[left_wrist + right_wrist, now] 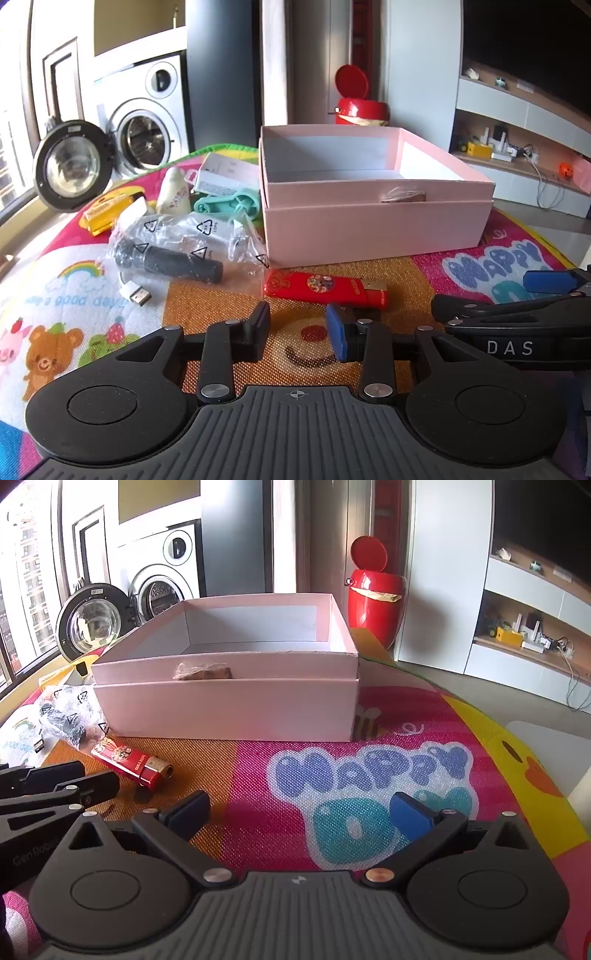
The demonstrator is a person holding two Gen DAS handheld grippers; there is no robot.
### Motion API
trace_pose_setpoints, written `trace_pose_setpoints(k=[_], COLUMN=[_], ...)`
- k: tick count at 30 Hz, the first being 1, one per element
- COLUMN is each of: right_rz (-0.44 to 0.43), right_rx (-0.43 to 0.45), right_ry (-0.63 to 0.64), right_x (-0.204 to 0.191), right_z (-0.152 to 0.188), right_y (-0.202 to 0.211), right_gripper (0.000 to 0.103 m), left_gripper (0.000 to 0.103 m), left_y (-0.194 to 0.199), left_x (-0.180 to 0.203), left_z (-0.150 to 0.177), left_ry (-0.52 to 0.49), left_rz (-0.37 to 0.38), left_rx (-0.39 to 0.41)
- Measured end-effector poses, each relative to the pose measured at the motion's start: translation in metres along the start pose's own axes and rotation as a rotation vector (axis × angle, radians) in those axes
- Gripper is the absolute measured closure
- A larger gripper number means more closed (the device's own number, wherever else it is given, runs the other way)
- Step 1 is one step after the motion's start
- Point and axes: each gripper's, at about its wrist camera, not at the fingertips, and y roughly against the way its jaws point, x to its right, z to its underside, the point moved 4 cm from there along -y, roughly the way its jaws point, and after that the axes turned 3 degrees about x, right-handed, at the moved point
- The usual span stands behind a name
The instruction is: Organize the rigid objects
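An open pink box stands on a colourful play mat; it also shows in the right wrist view and looks empty. A red lighter lies in front of it, just beyond my left gripper, which is open and empty. The lighter lies left of my right gripper, which is wide open and empty. Left of the box lie a dark cylinder in a clear plastic bag, a USB plug, a teal plastic clip, a yellow item, a cream bottle and a small white box.
The play mat covers the surface. A washing machine with its door open stands behind on the left. A red bin stands behind the box. Shelves are at the right. The right gripper shows at the left view's right edge.
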Motion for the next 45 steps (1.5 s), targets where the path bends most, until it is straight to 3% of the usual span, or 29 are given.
trace_pose_setpoints(k=[2,7,45], right_rz=[-0.029,-0.019,-0.019], right_rx=[-0.02,-0.017,-0.014], right_ry=[-0.04,-0.027,-0.032], right_x=[0.0005,0.0,-0.0008], right_z=[0.0011,0.0011,0.0012], right_y=[-0.0007,-0.0001,-0.002], right_gripper=[0.0,0.0,0.0], left_gripper=[0.065,0.064,0.064], left_y=[-0.0011,-0.0006,0.0001], left_x=[0.0002,-0.0003,-0.0013], left_z=[0.0015,0.0009,0.002], left_ry=[-0.055,-0.016,0.003], left_rz=[-0.036,-0.011,-0.001], left_rx=[-0.027,-0.017,-0.01])
